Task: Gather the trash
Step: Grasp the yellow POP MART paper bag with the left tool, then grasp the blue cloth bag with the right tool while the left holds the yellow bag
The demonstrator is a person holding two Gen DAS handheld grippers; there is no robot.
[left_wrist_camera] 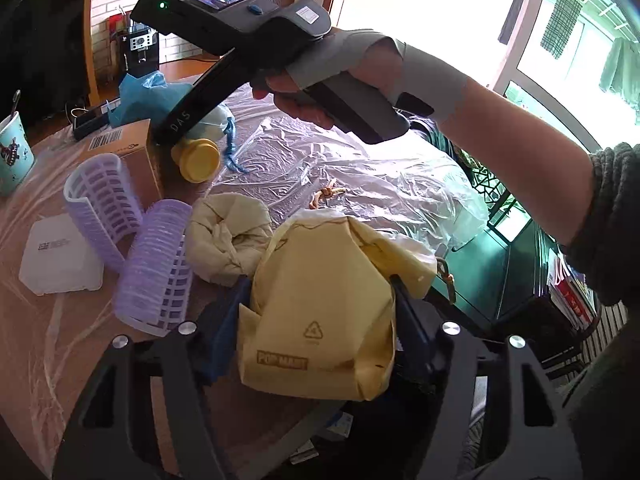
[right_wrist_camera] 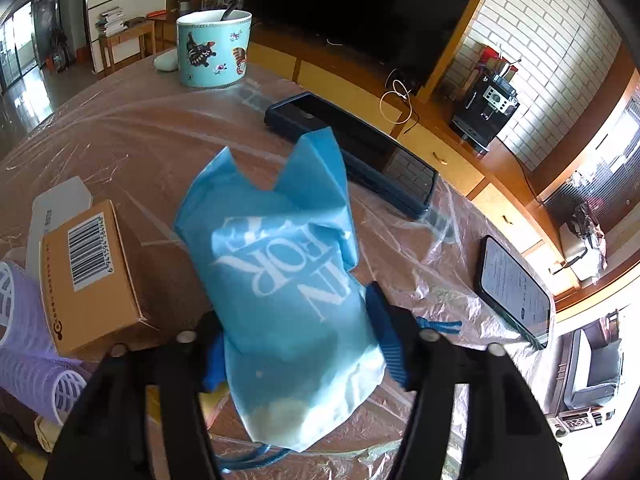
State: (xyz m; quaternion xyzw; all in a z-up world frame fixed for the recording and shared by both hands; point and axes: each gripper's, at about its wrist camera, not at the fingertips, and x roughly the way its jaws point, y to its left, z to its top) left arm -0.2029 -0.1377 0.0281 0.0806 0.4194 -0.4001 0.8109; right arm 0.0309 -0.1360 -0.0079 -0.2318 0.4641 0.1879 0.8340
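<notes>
Plastic sheeting covers a round wooden table [right_wrist_camera: 120, 128], with a brick wall, a dark screen and a coffee machine [right_wrist_camera: 486, 110] behind it.

Left gripper [left_wrist_camera: 320, 332]: its blue pads are pressed against both sides of a yellow paper bag [left_wrist_camera: 316, 304] printed with a recycling mark, near the table's edge. A cream cloth bundle [left_wrist_camera: 230, 236] lies just beside the bag, with two lilac hair rollers [left_wrist_camera: 132, 240] and a white plastic case [left_wrist_camera: 56, 256] further along.

Right gripper [right_wrist_camera: 296, 340]: its jaws are pinching a blue bag [right_wrist_camera: 280, 272] with white lettering, toward the middle of the table. In the left wrist view the hand [left_wrist_camera: 320, 88] holding this tool wears a grey wrist wrap, and the tool reaches down to the blue bag beside a yellow cap [left_wrist_camera: 198, 160].

Other items noted: a cardboard box [right_wrist_camera: 88, 276] with a barcode just beside the blue bag, a patterned mug [right_wrist_camera: 214, 50] at the far edge, a dark tray [right_wrist_camera: 352, 152] behind the bag, and a phone [right_wrist_camera: 514, 292] near the table's edge, well apart from the bag.
</notes>
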